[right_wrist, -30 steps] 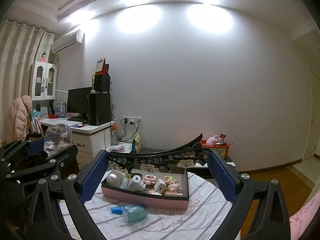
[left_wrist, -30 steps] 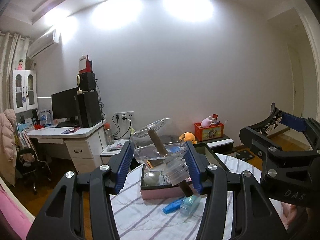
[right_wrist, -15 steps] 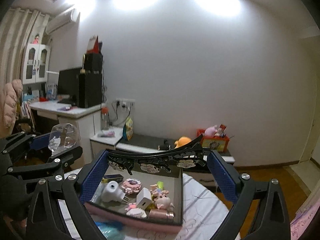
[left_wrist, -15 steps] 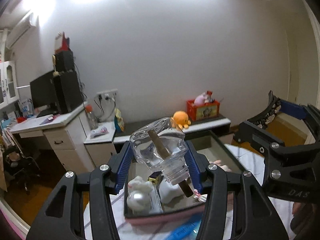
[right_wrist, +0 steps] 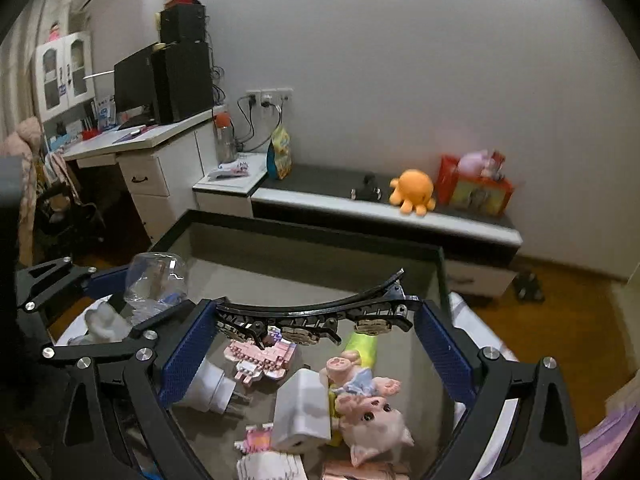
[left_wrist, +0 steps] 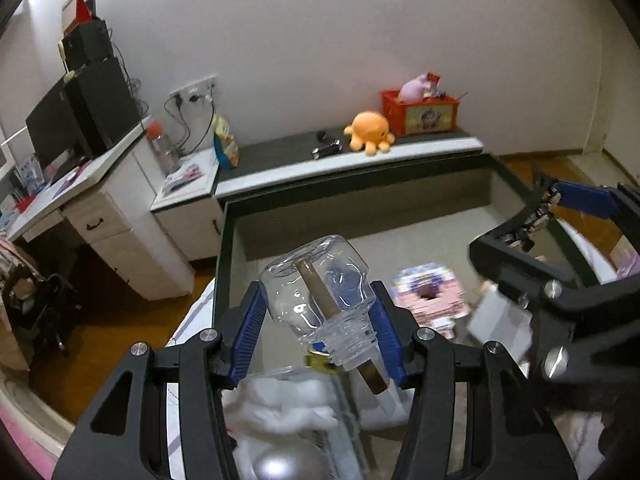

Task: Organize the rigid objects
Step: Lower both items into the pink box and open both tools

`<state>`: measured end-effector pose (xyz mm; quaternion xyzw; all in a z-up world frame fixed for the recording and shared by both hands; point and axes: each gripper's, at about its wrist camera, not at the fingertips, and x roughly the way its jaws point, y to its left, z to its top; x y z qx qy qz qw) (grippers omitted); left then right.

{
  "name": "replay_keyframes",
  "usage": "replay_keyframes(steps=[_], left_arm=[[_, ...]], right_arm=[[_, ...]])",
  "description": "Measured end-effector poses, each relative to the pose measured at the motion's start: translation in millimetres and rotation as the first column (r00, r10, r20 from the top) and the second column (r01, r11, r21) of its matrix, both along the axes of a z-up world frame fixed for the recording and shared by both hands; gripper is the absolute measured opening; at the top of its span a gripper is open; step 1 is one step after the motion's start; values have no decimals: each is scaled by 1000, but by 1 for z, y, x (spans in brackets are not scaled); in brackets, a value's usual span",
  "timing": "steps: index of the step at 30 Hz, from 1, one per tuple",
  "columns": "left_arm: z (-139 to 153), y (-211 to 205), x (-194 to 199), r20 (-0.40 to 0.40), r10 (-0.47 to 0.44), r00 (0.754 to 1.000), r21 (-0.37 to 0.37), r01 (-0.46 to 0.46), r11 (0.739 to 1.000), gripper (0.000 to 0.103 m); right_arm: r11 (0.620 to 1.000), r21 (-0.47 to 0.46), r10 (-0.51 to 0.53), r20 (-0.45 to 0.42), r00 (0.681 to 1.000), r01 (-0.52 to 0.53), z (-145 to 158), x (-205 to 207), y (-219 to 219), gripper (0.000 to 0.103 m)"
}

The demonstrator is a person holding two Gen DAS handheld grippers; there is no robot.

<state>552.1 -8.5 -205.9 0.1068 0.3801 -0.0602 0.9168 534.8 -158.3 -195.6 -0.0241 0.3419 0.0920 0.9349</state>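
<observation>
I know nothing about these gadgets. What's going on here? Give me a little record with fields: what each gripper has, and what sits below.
left gripper: shut on a clear bottle with a brown stick through its neck
right gripper: shut on a black hair clip, held crosswise
below: box with dark rim, under both grippers
in the box: white charger, white plug, pig figure, pink block toy
background: orange plush octopus on a low shelf

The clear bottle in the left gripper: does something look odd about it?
Yes. The clear bottle is gripped tilted, neck down, and a brown stick runs through it and juts out of the mouth. The left gripper holds it above the tray.
</observation>
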Motion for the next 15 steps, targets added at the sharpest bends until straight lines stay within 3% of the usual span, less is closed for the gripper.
replay_keyframes(steps=[5,9,12,15], left_arm=[[-5,5,4,-11,22,1000,9,-21,1000,55],[-2,6,0,1,24,1000,13,-24,1000,78],[7,9,-11,20,15,1000,3,-15,1000,81],[24,15,-31,75,34,997,10,-34,999,85]], right_arm=[[1000,-6,-26,-66,998,25,-20,16,-7,99],[999,46,-20,-75,997,24,-18,21,-11,102],[996,86,2,-85,996,5,-14,17,-12,103],[997,80,-1,-21,1000,2,3,-5,-11,103]])
